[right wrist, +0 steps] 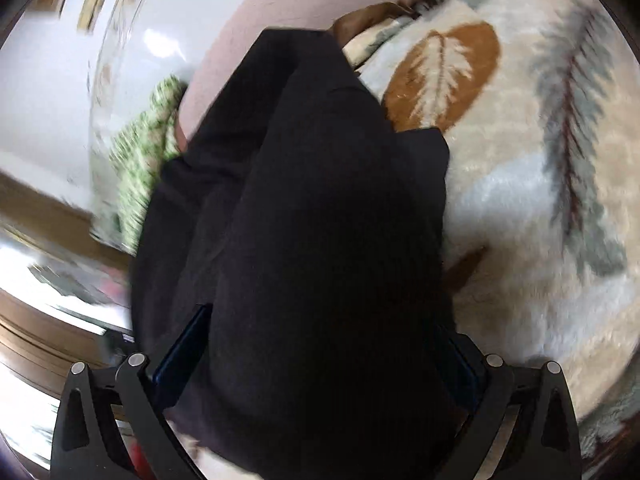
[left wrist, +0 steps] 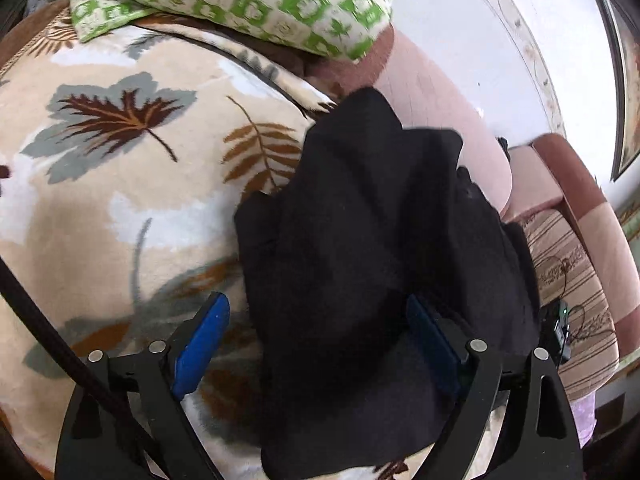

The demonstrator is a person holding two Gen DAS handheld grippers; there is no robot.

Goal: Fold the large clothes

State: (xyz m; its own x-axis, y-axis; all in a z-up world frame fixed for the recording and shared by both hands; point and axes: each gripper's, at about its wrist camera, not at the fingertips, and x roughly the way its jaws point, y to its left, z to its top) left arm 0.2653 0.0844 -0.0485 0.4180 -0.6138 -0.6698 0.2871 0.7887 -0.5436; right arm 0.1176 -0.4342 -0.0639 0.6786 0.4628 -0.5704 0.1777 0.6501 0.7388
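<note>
A black garment point(left wrist: 360, 240) lies bunched in folds on a leaf-patterned blanket point(left wrist: 120, 184). In the left wrist view my left gripper point(left wrist: 316, 304) stands open over the garment's near end. Its left blue pad point(left wrist: 200, 344) is clear of the cloth, and the right pad point(left wrist: 434, 344) is at the cloth's edge, partly draped by it. In the right wrist view the black garment point(right wrist: 304, 240) fills the middle and covers the gap of my right gripper point(right wrist: 320, 320). Its jaws stand wide, with the dark pads point(right wrist: 182, 356) only partly showing beside the cloth.
A green-and-white patterned pillow point(left wrist: 248, 0) lies at the far end of the blanket. A pink sofa back point(left wrist: 440, 112) runs behind the garment, with a striped seat cushion point(left wrist: 572, 280) and a small black device with a cable point(left wrist: 560, 328) at the right.
</note>
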